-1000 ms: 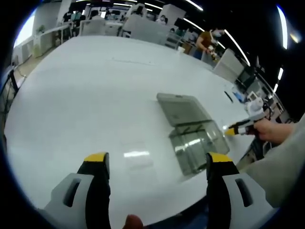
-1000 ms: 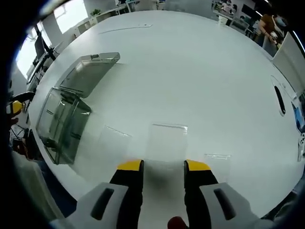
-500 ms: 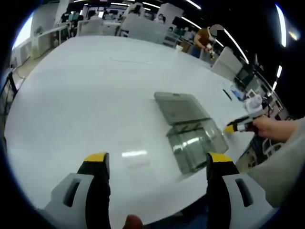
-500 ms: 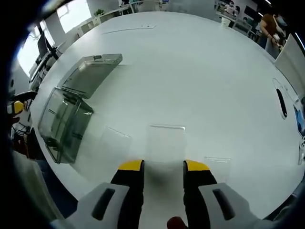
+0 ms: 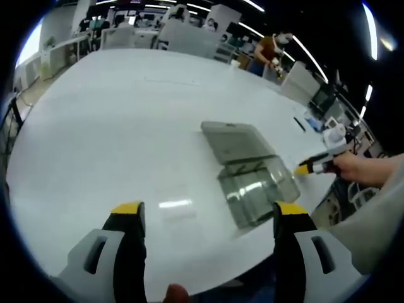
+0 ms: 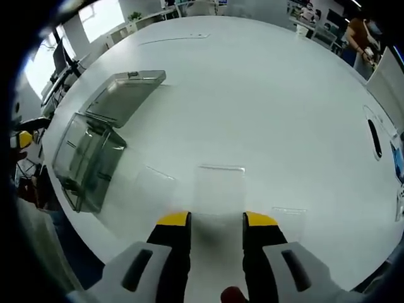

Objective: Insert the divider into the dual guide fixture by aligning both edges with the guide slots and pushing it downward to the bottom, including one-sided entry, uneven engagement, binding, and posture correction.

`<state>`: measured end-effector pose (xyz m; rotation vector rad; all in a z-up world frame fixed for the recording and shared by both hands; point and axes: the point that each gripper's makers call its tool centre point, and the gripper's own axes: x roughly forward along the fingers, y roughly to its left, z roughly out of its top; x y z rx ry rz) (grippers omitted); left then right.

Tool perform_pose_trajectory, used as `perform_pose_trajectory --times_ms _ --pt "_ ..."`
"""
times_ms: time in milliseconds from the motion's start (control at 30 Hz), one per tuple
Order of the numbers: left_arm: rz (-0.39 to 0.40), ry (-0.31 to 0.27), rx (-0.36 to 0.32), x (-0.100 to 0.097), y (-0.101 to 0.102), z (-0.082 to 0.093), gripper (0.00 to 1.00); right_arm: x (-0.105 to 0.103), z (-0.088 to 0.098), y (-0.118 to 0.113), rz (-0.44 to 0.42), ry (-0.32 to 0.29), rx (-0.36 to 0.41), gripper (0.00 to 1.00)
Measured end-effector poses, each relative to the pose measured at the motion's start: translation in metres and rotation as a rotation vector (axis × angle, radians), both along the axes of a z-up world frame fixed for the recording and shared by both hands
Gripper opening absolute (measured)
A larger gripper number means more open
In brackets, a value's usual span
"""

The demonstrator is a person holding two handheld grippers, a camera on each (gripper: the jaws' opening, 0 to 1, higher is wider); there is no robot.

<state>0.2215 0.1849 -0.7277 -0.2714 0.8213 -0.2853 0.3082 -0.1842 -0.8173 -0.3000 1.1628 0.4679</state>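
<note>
Left gripper (image 5: 205, 214), jaws spread wide and empty, hovers above the white table (image 5: 113, 113). The clear lidded fixture (image 6: 88, 158) lies at the table's left edge, lid open, apparently to receive the divider. Right gripper (image 6: 214, 219) straddles the near edge of a flat clear divider (image 6: 218, 189), seemingly to lift it; contact cannot be told

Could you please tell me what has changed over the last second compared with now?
Hardly anything: both views shifted slightly, which is camera movement. The right tool stays over the clear divider, the left tool stays open, and the clear box lies unmoved.
</note>
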Motion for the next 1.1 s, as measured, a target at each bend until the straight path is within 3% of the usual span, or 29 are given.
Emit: perform_pose_trajectory --times_ms 1100 --pt "-0.024 -0.006 0.002 -0.004 -0.012 0.005 0.80 -0.005 0.010 0.003 0.010 -0.040 0.084 0.27"
